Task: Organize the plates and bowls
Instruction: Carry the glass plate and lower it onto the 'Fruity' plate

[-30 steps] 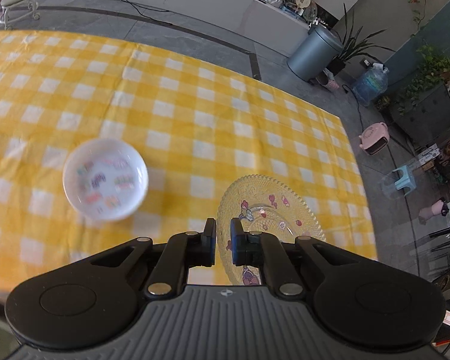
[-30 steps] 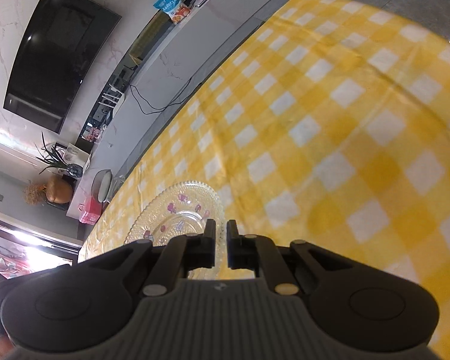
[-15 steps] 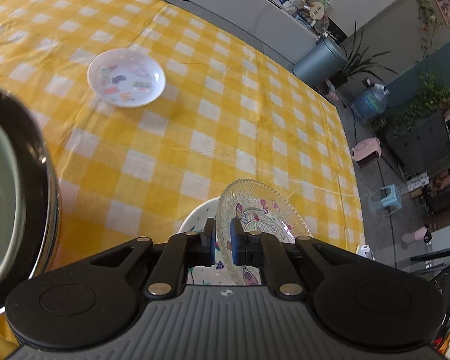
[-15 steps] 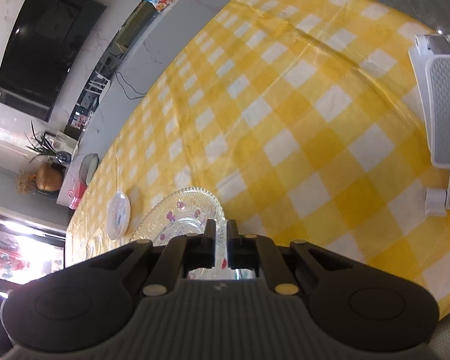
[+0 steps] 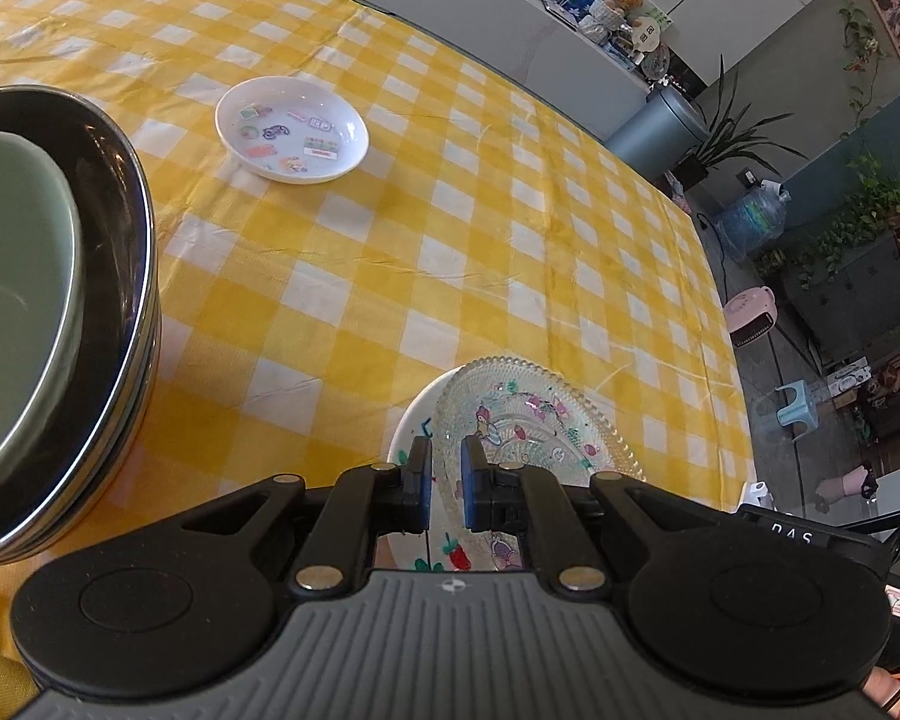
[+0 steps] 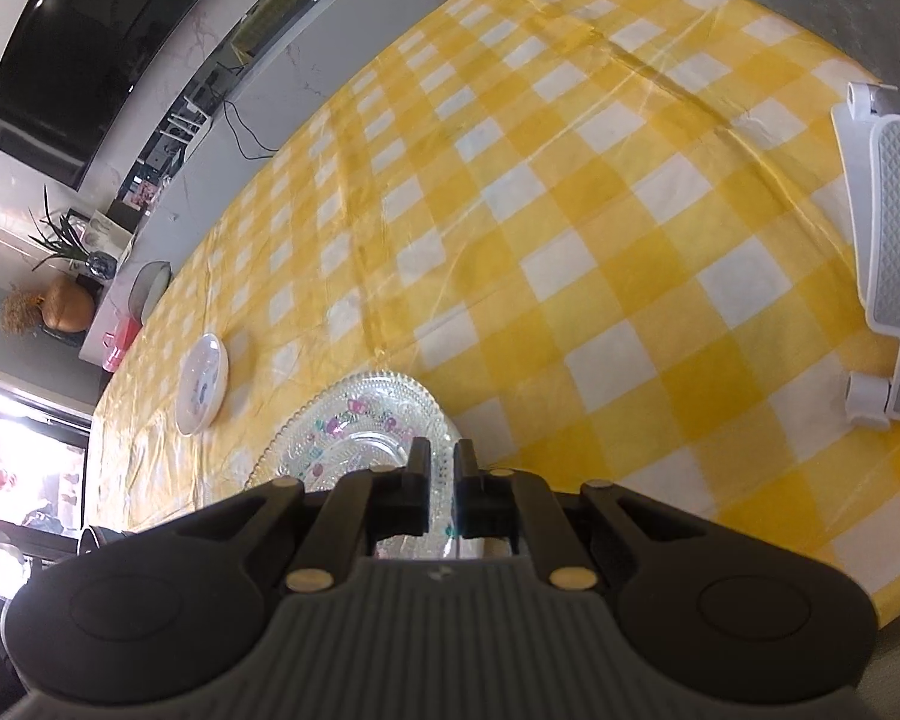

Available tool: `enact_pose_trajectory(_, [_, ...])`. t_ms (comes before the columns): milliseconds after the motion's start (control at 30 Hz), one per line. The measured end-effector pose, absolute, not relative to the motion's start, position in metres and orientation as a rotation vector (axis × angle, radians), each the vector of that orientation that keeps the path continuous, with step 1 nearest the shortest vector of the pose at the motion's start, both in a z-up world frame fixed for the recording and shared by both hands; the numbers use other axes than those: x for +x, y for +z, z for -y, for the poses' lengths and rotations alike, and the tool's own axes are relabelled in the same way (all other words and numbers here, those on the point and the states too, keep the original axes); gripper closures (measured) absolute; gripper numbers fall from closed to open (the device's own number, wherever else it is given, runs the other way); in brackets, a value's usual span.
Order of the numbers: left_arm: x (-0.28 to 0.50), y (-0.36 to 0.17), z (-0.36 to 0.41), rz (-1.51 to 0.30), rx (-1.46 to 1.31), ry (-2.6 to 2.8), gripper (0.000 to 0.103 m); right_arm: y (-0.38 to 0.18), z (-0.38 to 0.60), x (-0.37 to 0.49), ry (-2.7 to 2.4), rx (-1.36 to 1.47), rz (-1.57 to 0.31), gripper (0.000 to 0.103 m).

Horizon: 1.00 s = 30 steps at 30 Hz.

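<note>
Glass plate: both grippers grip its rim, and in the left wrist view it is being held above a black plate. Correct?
Not quite. The left wrist view shows the glass plate, held by the left gripper and right gripper, above a white patterned plate. The black bowl stands apart.

Right wrist view: claw on glass plate rim.
Right claw point(image 6: 442, 480) clamped on glass plate point(image 6: 354, 426) over checked surface point(image 6: 570, 210); small white dish point(image 6: 201, 384) beyond; white-grey stand point(image 6: 894, 240) at far edge.

green bowl point(image 5: 12, 300) cut off left
</note>
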<state>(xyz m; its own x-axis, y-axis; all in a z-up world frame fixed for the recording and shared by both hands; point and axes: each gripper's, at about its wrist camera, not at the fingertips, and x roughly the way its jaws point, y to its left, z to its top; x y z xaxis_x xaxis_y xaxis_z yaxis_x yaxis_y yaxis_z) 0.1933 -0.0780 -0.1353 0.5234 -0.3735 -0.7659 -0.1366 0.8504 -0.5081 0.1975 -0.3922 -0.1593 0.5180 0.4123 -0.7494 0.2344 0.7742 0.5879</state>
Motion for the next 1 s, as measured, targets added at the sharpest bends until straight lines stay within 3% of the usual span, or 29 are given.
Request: enact_pose_trajectory(1000, [0.184,-0.144,0.093,-0.981,-0.387,-0.1,0.093,-0.148,0.355,0.197,0.122,0.412,-1.06,0.095])
